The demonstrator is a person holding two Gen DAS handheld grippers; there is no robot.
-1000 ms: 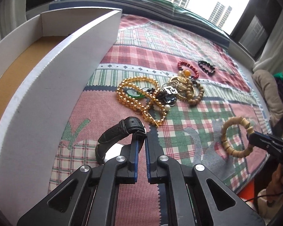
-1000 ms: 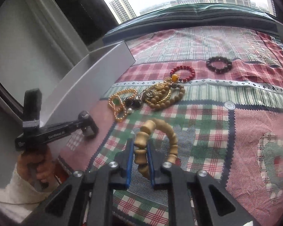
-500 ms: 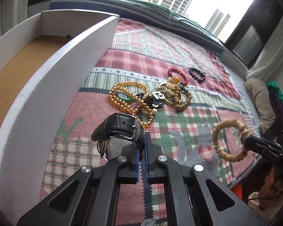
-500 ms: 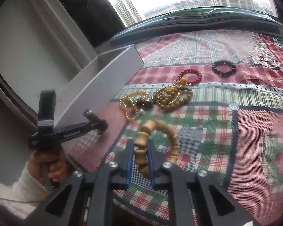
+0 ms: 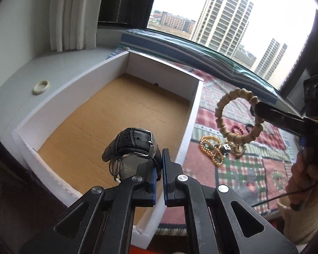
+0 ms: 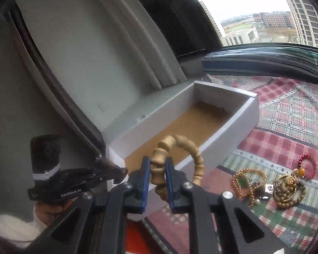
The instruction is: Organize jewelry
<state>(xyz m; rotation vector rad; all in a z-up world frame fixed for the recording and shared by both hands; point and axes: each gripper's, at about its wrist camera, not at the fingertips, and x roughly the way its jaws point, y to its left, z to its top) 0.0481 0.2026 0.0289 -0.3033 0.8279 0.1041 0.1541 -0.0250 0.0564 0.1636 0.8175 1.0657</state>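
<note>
Your left gripper (image 5: 159, 169) is clamped on the black leather-strap wristwatch (image 5: 133, 146), already above the white, brown-floored cardboard box (image 5: 193, 114). Your right gripper (image 6: 156, 175) pinches the pale wooden bead bracelet (image 6: 180, 154), the box lying ahead, its long axis running away.

**Box at the left, jewelry heap on the cloth to its right**

The box (image 5: 193, 114) is set at the left edge of the cloth (image 5: 250, 169), below the window (image 5: 222, 10). A watch (image 5: 135, 146) is held above the box's near end, and a bead bracelet (image 5: 237, 114) is held up to its right, above the cloth. The jewelry heap (image 6: 271, 186) is spread on the cloth, right of the box. A ring (image 5: 41, 87) is placed on the ledge left of the box.
</note>
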